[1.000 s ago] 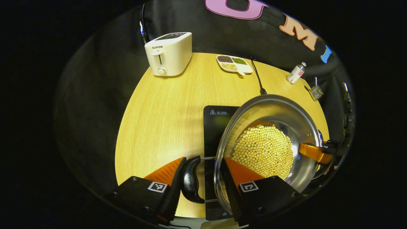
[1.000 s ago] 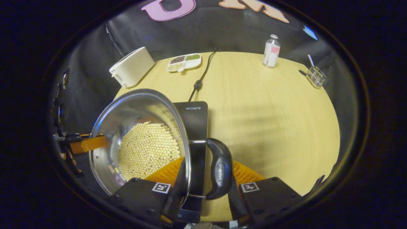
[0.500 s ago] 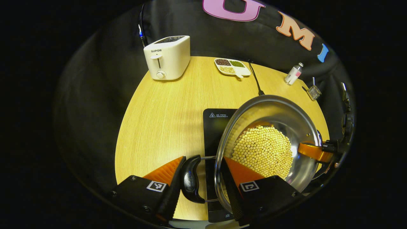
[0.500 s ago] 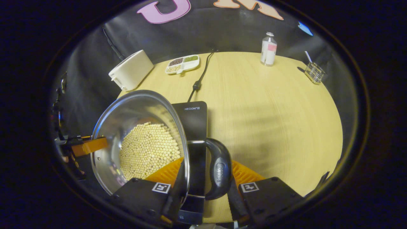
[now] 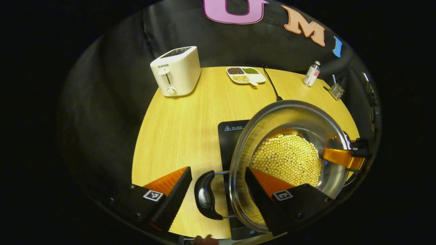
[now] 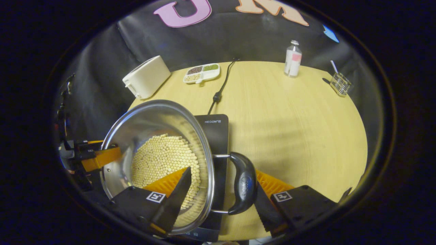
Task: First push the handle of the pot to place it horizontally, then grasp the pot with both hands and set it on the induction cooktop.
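Here the pot [image 5: 293, 115] holds beans [image 5: 287, 158]; both grippers' fingers [image 6: 170, 200] are spread apart.

The left gripper [image 5: 218, 185] has its two fingers spread wide apart, one on each side. The right gripper [image 6: 223, 185] is spread wide too. Neither squeezes anything.

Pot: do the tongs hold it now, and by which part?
Nothing held. The left tongs and right tongs stand open, each astride a handle of the pot.
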Action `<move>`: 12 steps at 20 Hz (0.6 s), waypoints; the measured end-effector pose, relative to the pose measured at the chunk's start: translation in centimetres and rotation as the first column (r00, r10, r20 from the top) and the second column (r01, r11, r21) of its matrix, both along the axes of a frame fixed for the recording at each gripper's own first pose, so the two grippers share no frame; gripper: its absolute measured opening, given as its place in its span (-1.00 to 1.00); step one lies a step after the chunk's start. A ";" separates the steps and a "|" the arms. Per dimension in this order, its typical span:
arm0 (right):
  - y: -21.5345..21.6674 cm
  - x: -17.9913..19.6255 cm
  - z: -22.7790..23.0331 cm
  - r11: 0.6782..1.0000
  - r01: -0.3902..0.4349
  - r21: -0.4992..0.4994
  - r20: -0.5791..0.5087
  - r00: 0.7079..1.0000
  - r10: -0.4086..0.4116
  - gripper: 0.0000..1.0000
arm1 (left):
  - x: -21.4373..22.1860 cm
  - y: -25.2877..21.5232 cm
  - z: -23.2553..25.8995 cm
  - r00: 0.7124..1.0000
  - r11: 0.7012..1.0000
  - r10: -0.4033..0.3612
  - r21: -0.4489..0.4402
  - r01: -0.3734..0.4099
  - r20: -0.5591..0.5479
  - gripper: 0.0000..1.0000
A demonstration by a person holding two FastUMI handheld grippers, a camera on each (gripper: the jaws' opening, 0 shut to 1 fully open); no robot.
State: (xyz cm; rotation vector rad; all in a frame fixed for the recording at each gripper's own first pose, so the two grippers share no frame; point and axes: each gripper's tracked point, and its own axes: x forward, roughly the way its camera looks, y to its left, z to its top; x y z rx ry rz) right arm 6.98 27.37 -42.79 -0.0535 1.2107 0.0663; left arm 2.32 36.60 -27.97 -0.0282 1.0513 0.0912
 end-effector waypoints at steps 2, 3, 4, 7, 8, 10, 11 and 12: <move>-0.1 0.0 0.0 1.000 -0.005 -0.003 0.001 1.000 0.005 0.92 | 0.2 0.2 0.0 1.000 1.000 0.005 0.008 -0.005 0.005 0.98; 0.0 0.1 0.1 1.000 -0.002 0.000 0.003 1.000 0.002 0.92 | 0.2 0.2 0.1 1.000 1.000 0.007 0.009 -0.007 0.006 0.98; -0.1 0.2 0.2 1.000 -0.001 0.002 0.007 1.000 0.001 0.92 | 0.2 0.4 0.1 1.000 1.000 0.010 0.010 -0.010 0.010 0.98; 0.0 0.1 0.5 1.000 -0.002 0.016 0.003 1.000 0.002 0.92 | 0.4 -0.1 0.4 1.000 1.000 0.010 0.001 -0.010 0.027 0.98; 0.0 0.1 0.6 1.000 -0.006 0.017 0.008 1.000 0.006 0.92 | 0.3 -0.2 0.6 0.999 1.000 0.011 -0.001 -0.011 0.038 0.98; -0.1 0.1 1.2 1.000 -0.012 0.017 0.029 0.999 0.012 0.96 | 0.8 -0.5 1.4 0.997 1.000 0.008 0.000 -0.008 0.079 0.99; 0.0 0.2 1.7 1.000 -0.013 0.024 0.042 0.999 0.012 0.92 | 1.0 -0.5 1.9 0.995 1.000 0.005 0.014 -0.006 0.100 0.98; 0.0 0.2 2.1 1.000 -0.012 0.028 0.058 0.998 0.010 0.92 | 1.1 -0.3 2.5 0.993 0.999 0.003 0.032 -0.007 0.121 0.97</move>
